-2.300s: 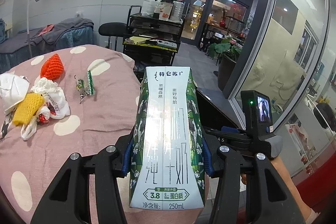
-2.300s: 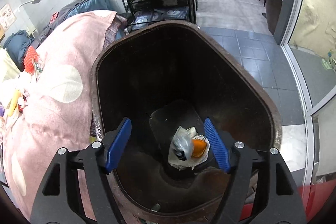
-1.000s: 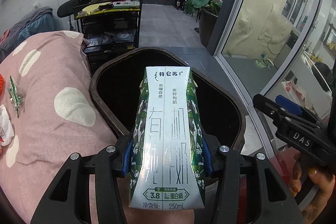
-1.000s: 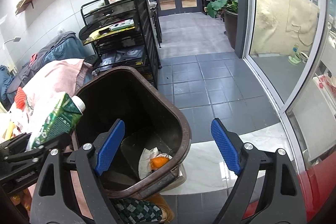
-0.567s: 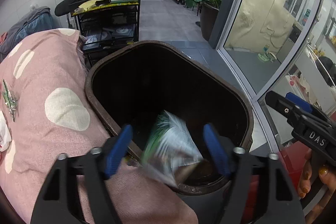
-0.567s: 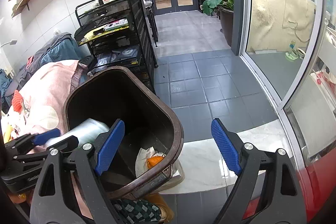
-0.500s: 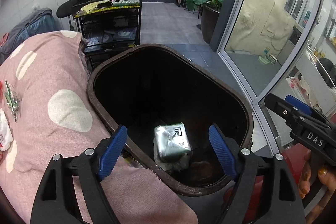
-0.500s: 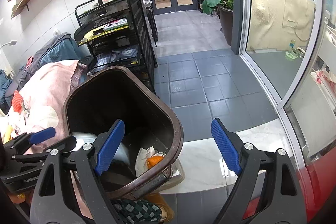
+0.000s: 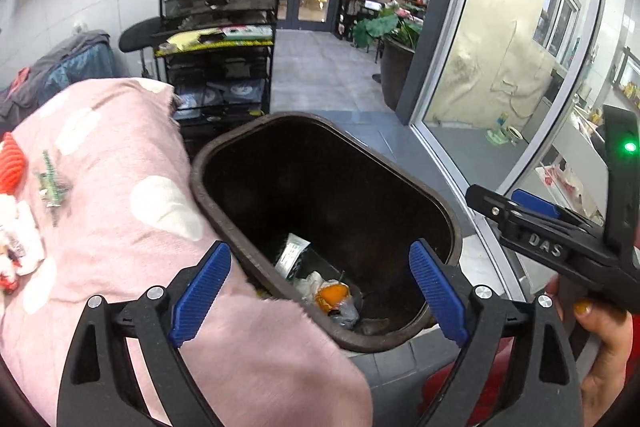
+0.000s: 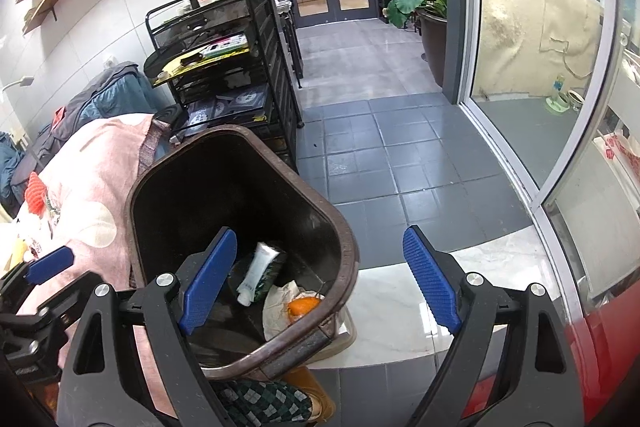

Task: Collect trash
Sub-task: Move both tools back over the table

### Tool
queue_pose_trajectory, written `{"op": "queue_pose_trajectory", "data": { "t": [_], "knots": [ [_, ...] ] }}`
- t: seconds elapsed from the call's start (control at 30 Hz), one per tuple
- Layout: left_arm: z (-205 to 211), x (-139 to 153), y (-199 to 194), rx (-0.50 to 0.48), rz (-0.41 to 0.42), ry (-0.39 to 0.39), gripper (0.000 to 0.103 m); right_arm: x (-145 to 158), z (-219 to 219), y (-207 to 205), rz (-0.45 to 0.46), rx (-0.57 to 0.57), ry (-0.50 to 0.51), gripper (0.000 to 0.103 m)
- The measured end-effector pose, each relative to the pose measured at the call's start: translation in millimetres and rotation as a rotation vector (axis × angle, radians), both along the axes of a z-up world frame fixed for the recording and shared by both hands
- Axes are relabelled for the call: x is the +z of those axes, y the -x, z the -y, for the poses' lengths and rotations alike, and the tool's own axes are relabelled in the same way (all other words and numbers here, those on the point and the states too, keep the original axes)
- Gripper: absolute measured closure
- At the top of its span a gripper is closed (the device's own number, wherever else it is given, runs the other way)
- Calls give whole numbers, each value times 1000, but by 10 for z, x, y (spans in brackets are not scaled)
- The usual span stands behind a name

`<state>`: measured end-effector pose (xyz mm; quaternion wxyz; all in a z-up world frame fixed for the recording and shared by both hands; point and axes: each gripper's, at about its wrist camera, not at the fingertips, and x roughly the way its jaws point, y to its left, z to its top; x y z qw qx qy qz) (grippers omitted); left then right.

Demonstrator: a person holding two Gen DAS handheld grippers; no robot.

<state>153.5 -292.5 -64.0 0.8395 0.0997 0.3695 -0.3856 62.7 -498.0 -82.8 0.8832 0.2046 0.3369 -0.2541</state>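
Grey floor tiles run past a black wire rack (image 10: 224, 75) toward glass doors. Beside the pink spotted tablecloth (image 9: 120, 211) stands the brown bin (image 9: 320, 131), and the milk carton (image 10: 258, 277) lies in its bottom next to a crumpled bag with something orange (image 9: 334, 297). My left gripper (image 9: 318, 291) hovers over the bin's near rim, jaws opening — nothing between them. My right gripper (image 10: 316, 281) hangs spread wide and empty. More scraps (image 9: 48, 179) wait near the cloth's left edge.
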Motion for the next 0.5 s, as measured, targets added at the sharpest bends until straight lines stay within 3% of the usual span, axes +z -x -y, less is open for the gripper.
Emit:
{"op": "queue_pose_trajectory", "data": {
  "t": [0.5],
  "knots": [
    [-882,253,159,160,108,72,8,108,-631,-320,52,191,4,18]
  ]
}}
